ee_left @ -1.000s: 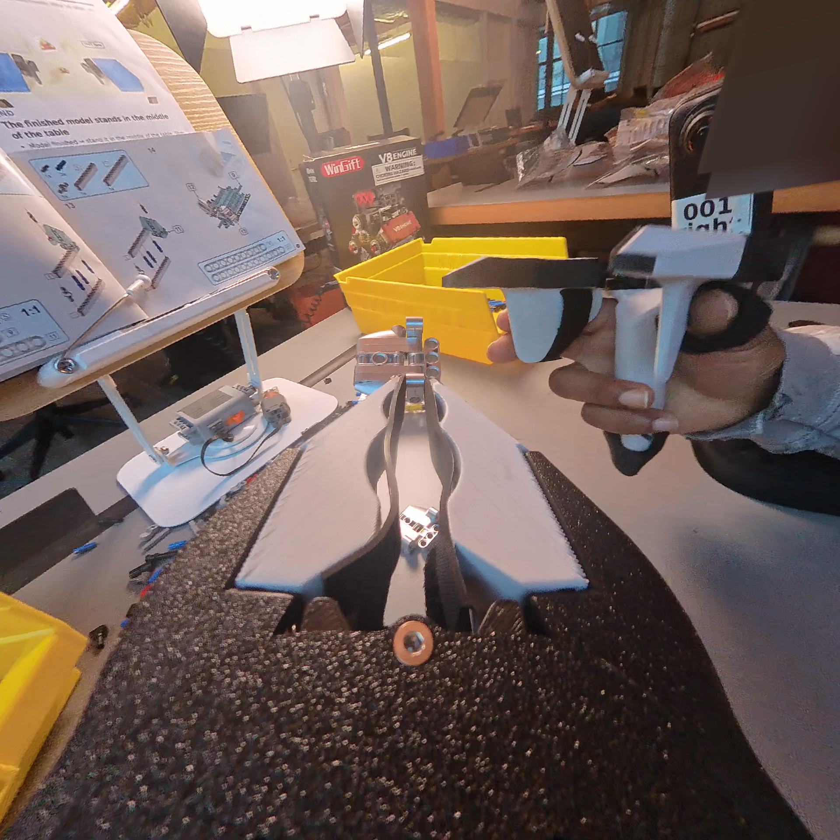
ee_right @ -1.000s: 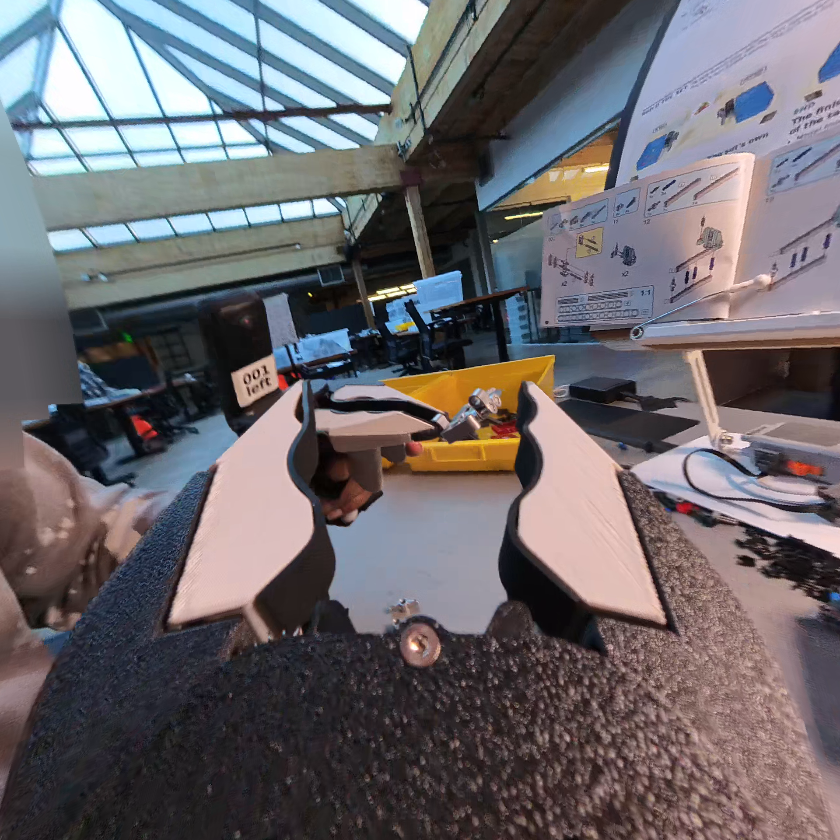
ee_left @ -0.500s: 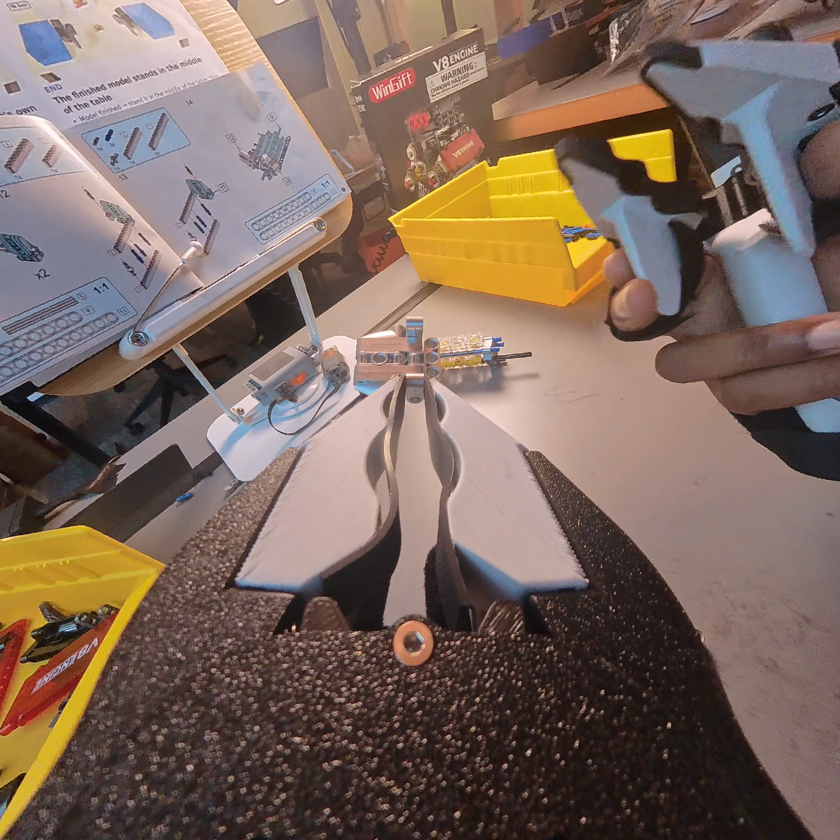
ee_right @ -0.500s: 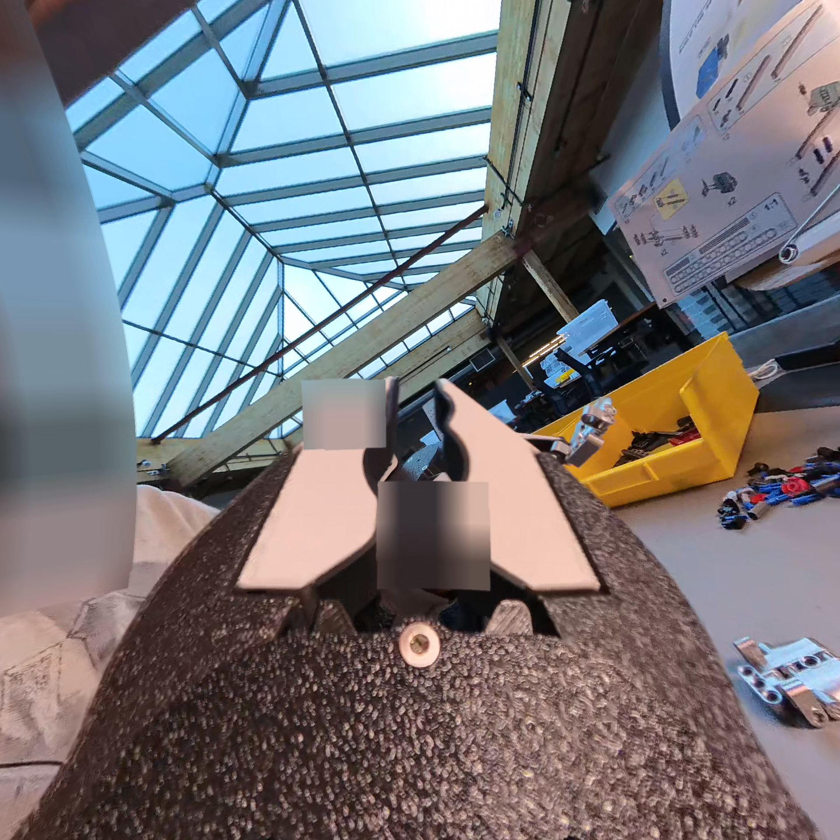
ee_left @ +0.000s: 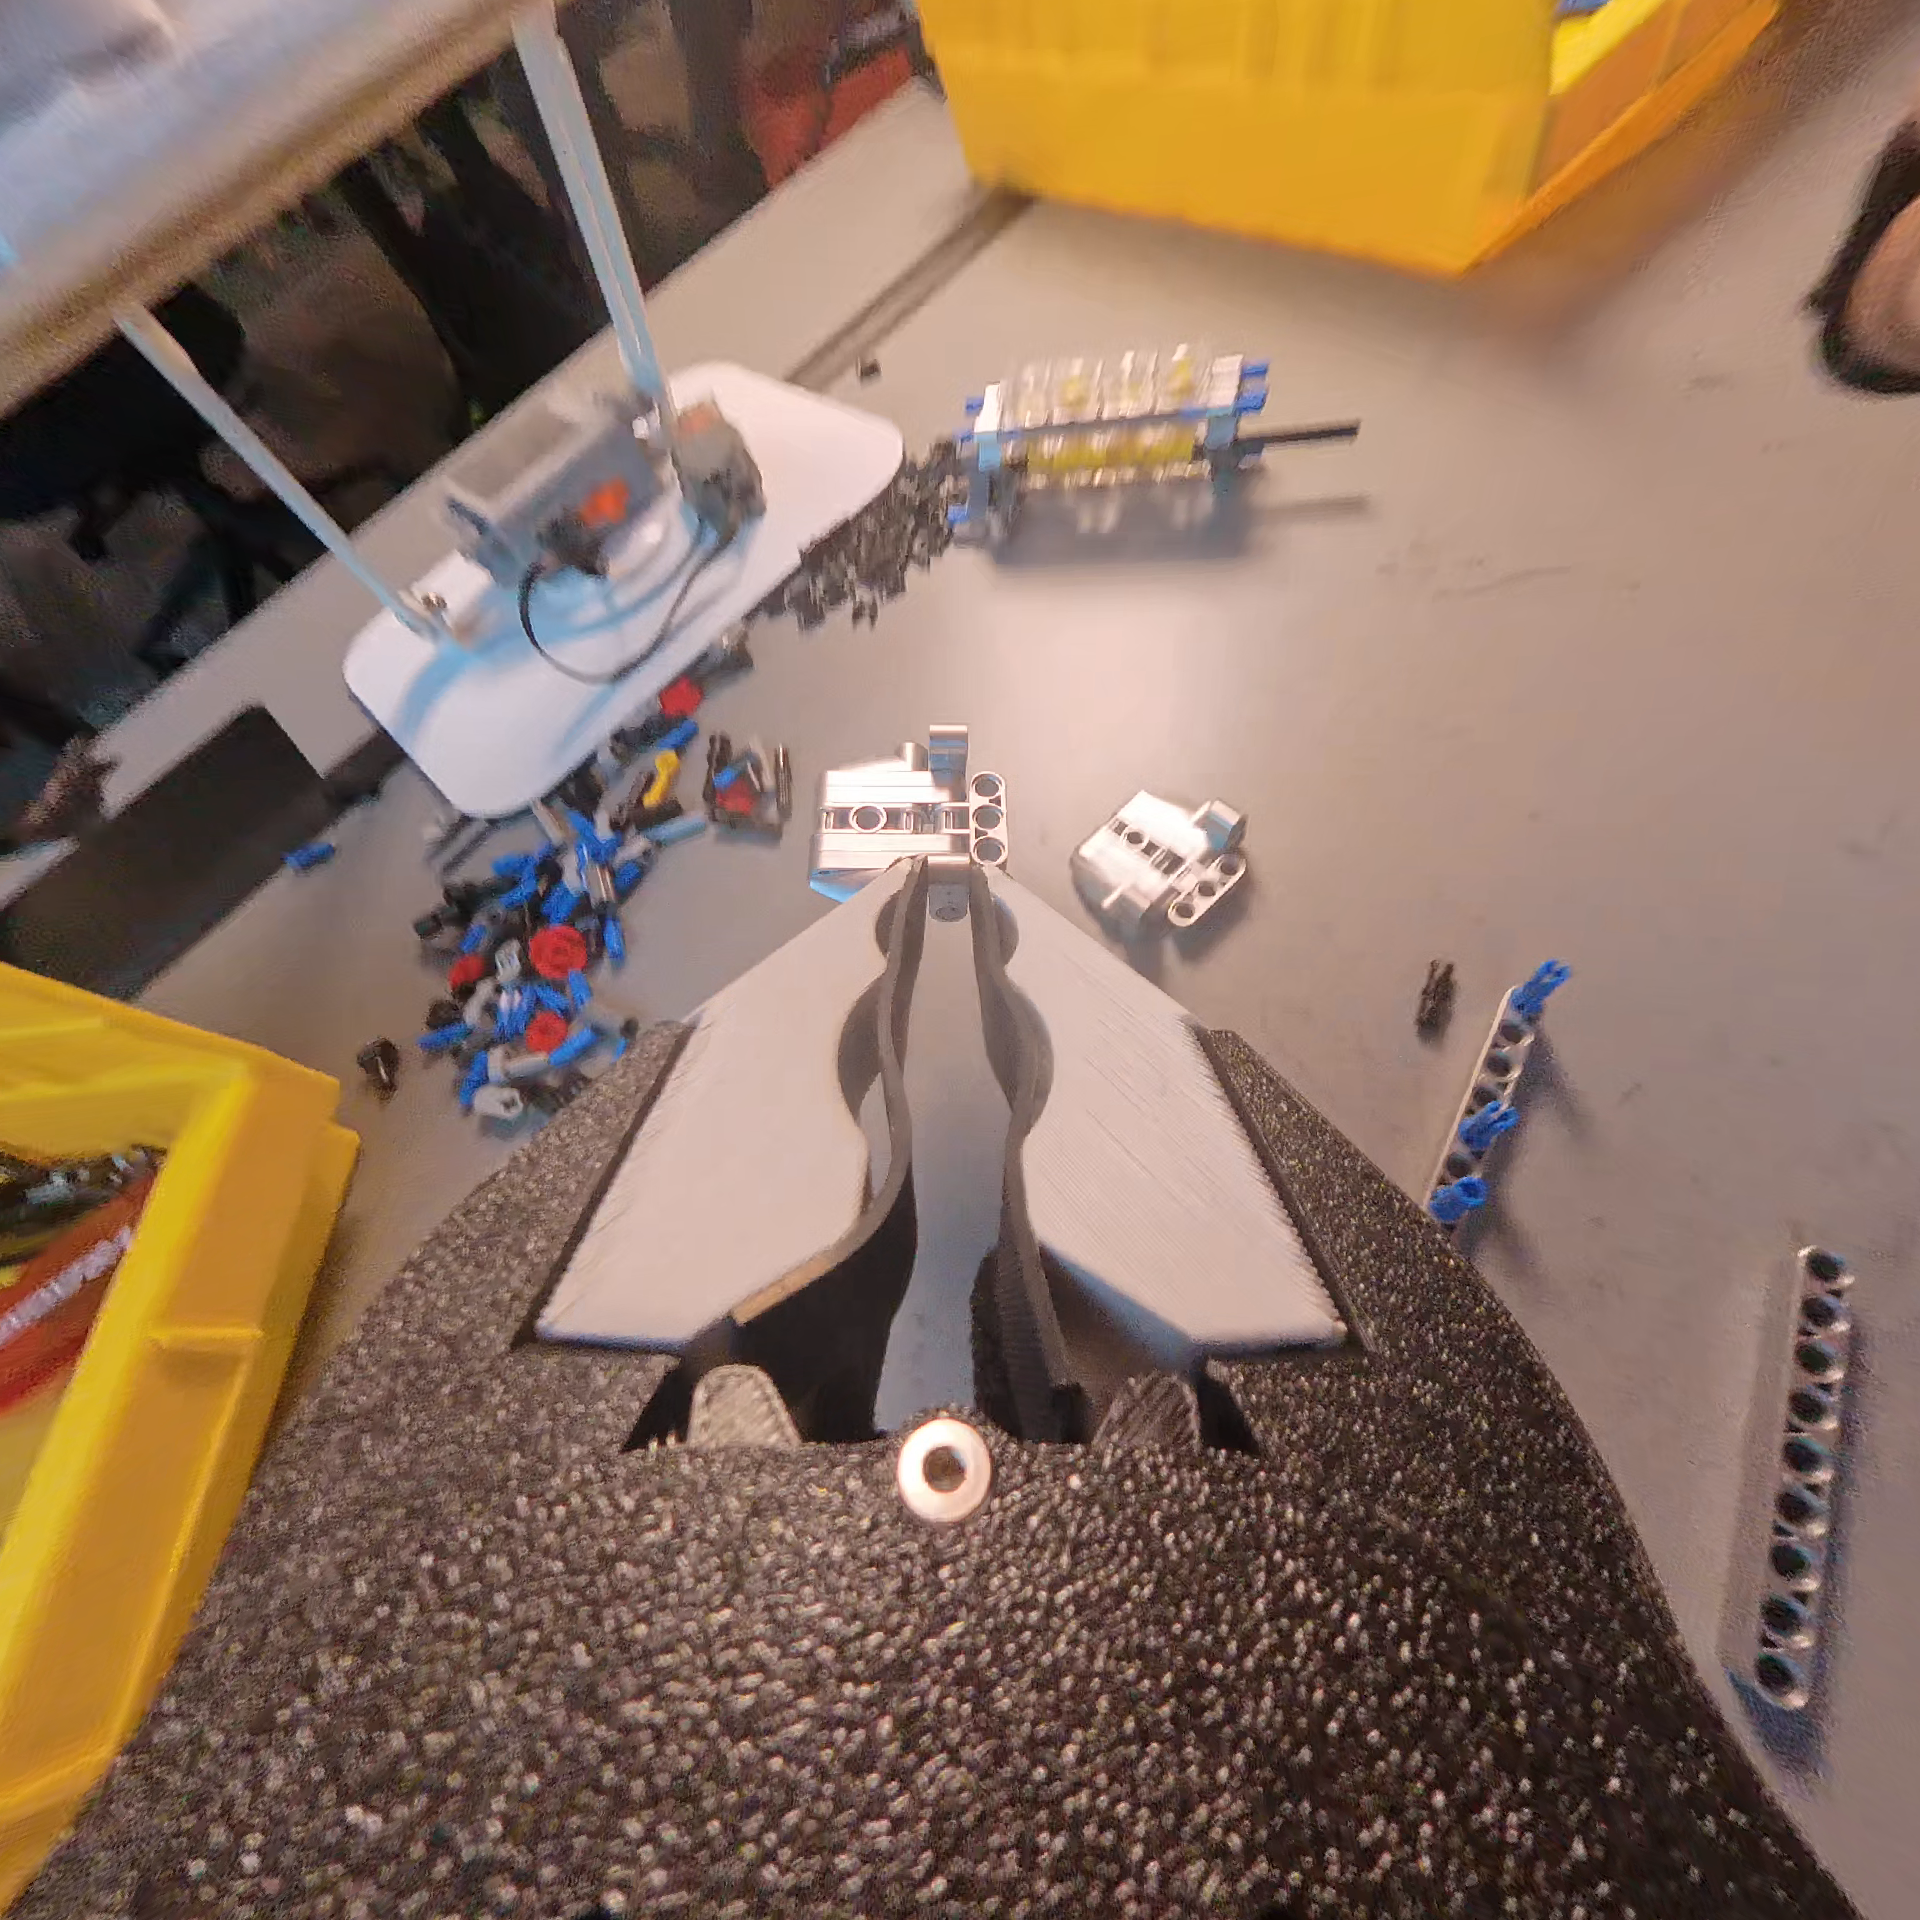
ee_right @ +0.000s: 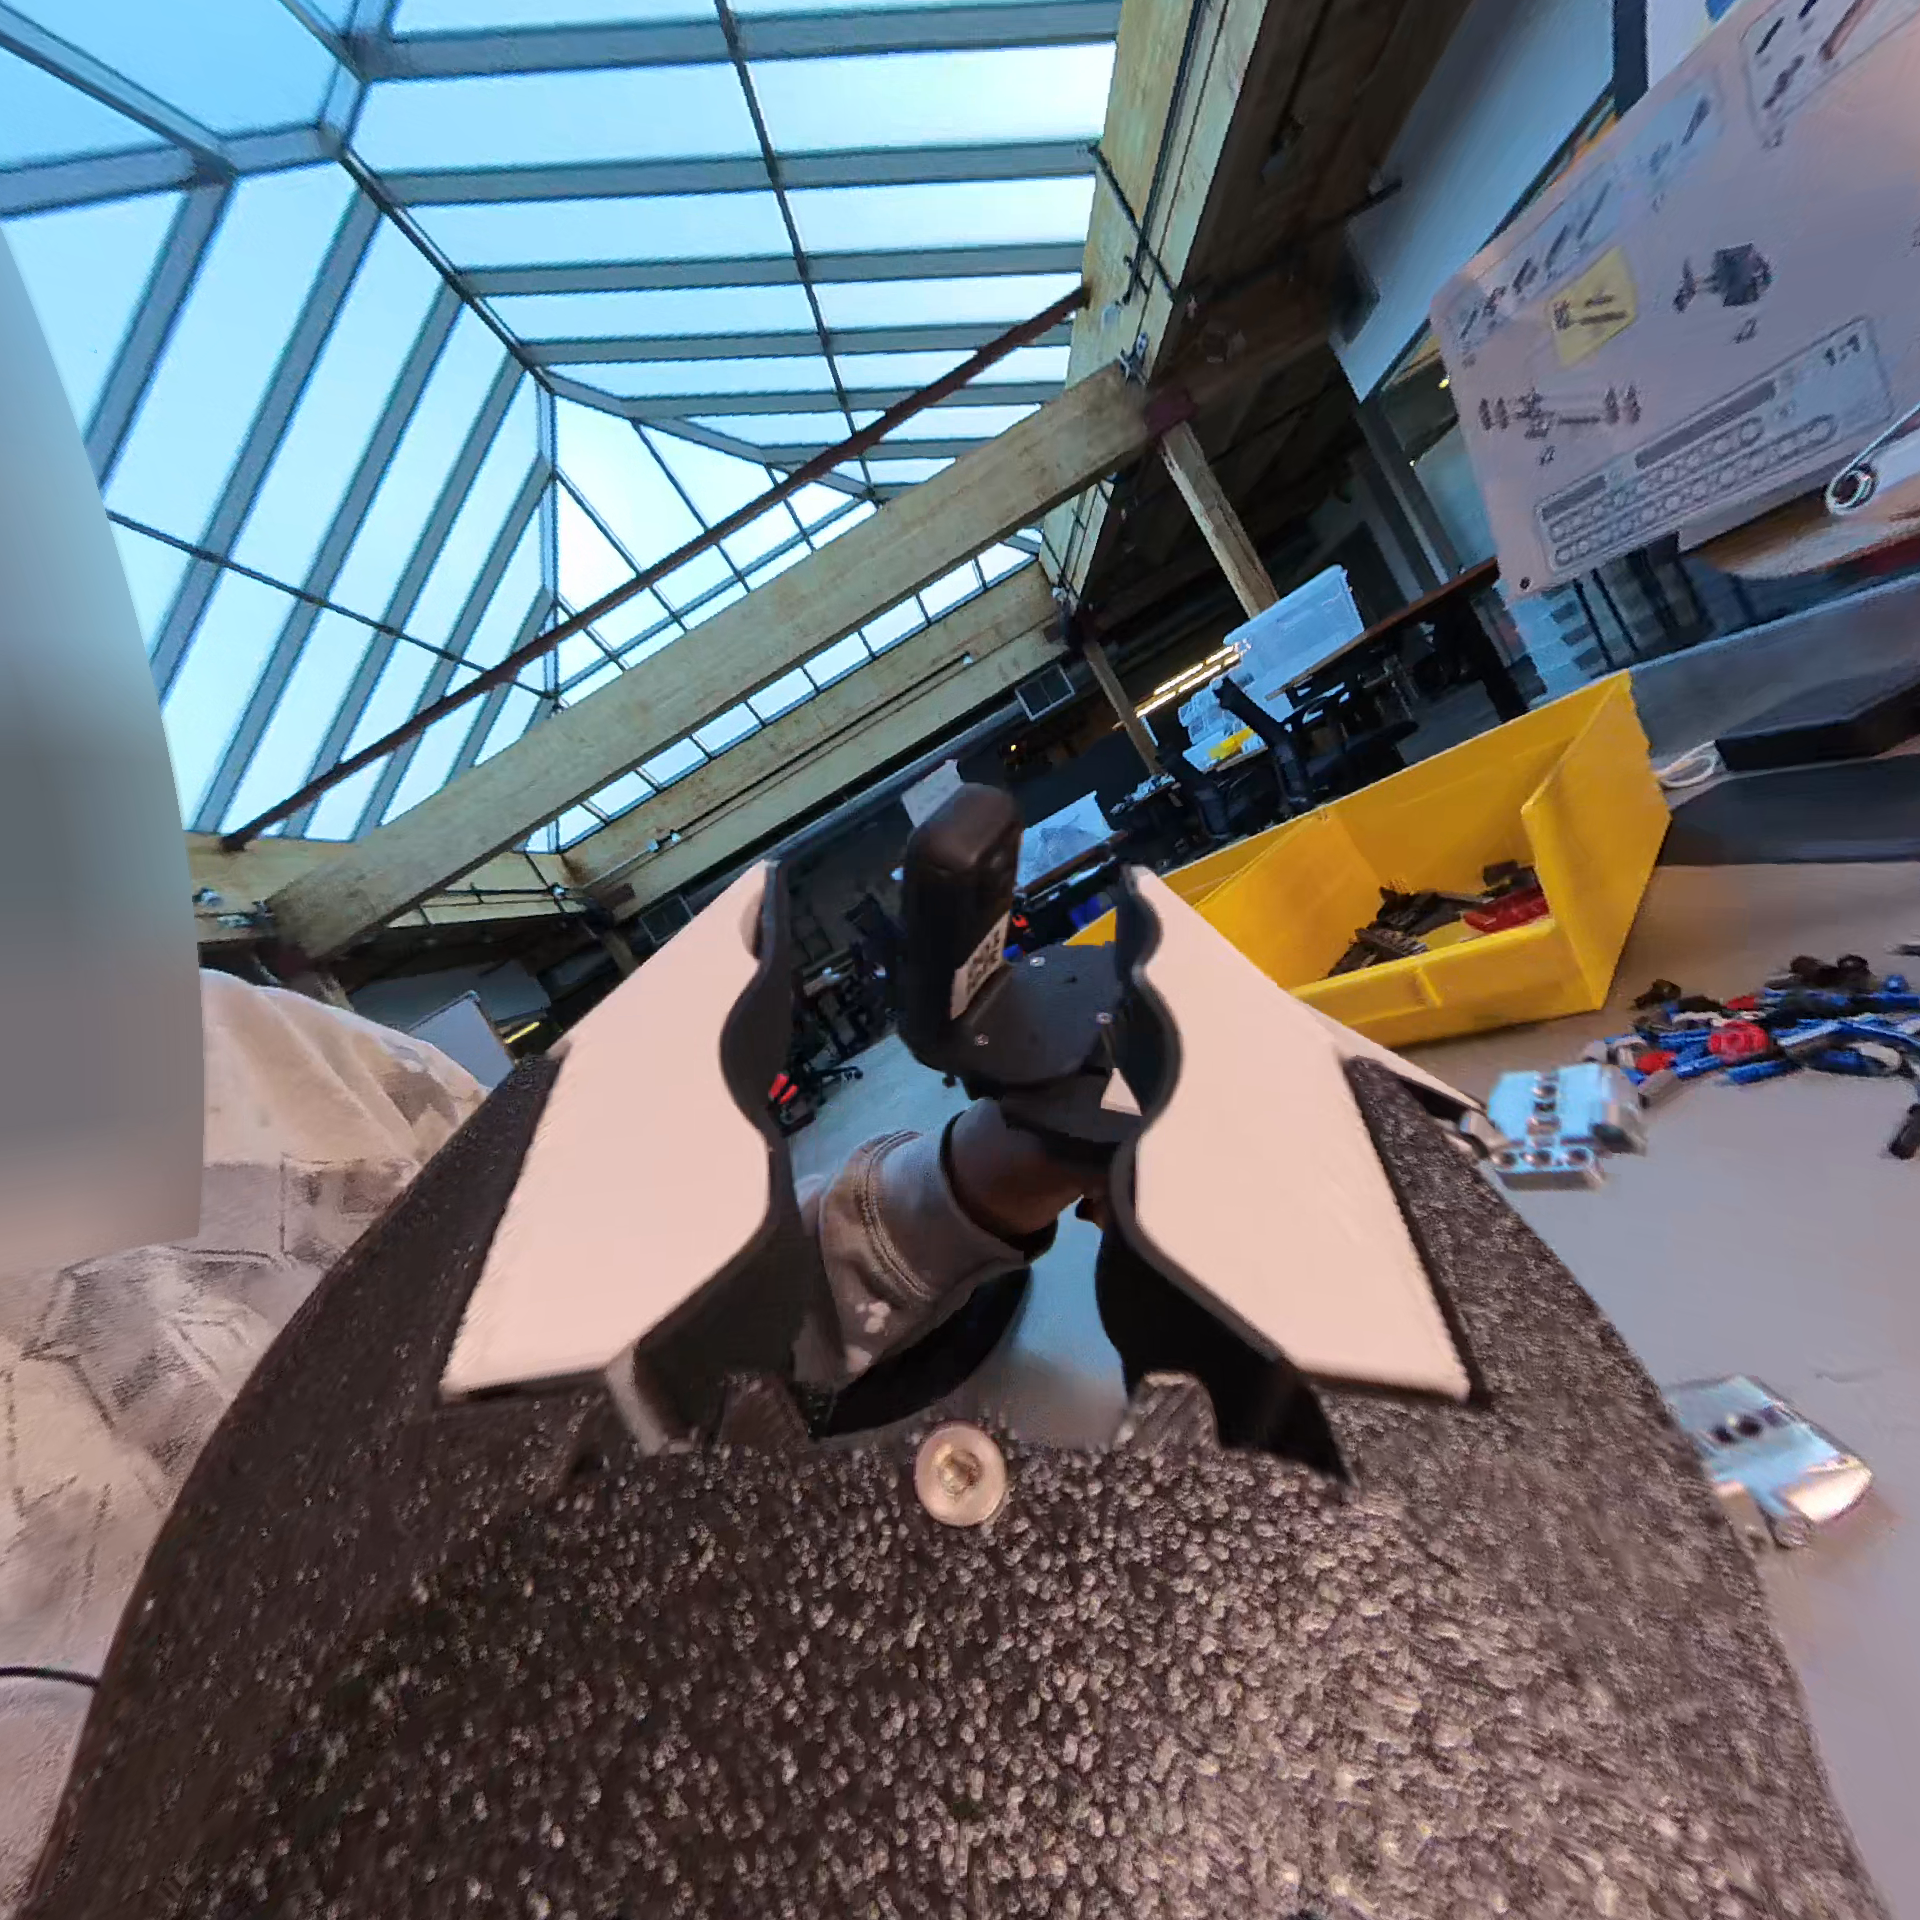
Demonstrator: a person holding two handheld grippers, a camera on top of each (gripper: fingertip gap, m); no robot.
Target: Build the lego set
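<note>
While both views are motion-blurred, we note the grey tabletop (ee_left: 1507, 675) carrying everything. Largest items: a yellow bin (ee_left: 1226, 135) at the far edge and a second yellow bin (ee_left: 156, 1299) at near left, holding dark and red parts. A white stand base (ee_left: 582, 665) sits left of centre with a grey motor block (ee_left: 582, 488) and its black cable on it. Beyond it lies a long clear-and-blue brick assembly (ee_left: 1112, 436).

We record the left hand-held gripper (ee_left: 948, 883) with jaws drawn together, clamped on a grey brick sub-assembly (ee_left: 904, 816) held above the tabletop. A similar grey piece (ee_left: 1158, 862) lies just right of it. Two perforated grey beams (ee_left: 1803, 1631) lie at right, one (ee_left: 1496, 1091) carrying blue pins. A scatter of small blue, black and red pins (ee_left: 540, 977) lies left of the gripper.

In the right wrist view, the right hand-held gripper (ee_right: 940, 935) points upward toward a glass roof, jaws apart, holding nothing. Between its fingers (ee_right: 1226, 1132) we see the other gripper's dark body, gripped by a person's hand (ee_right: 997, 1164).
</note>
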